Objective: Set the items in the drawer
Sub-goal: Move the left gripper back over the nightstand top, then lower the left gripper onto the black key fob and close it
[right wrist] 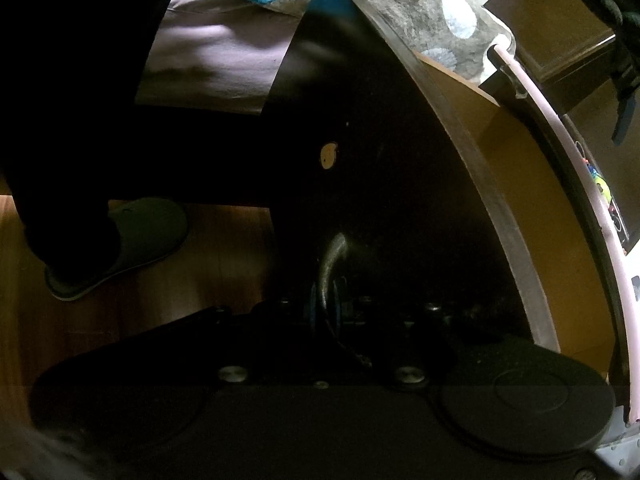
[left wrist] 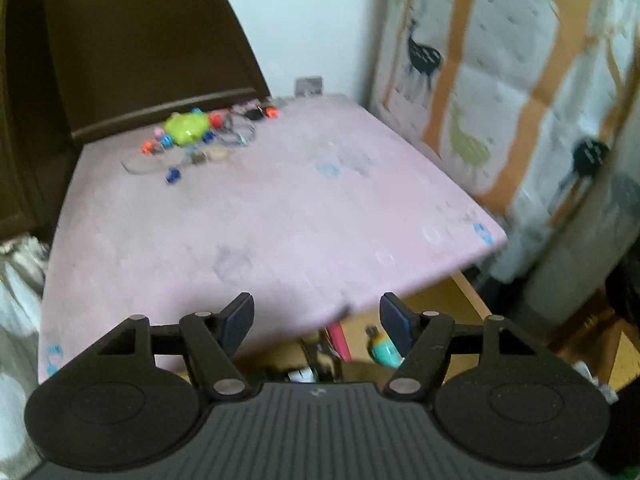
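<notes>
My left gripper hangs open and empty over the near edge of the pink table. Below that edge the wooden drawer stands pulled out, with a teal item and a pink item inside. Far back on the table lies a heap of small colourful pieces around a lime green thing. In the dark right wrist view my right gripper is shut on the curved metal drawer handle of the black drawer front. The drawer's wooden inside shows to the right.
A dark chair back stands behind the table. A deer-patterned cloth hangs at the right. A person's foot in a grey slipper rests on the wooden floor left of the drawer front. A grey rug lies beyond.
</notes>
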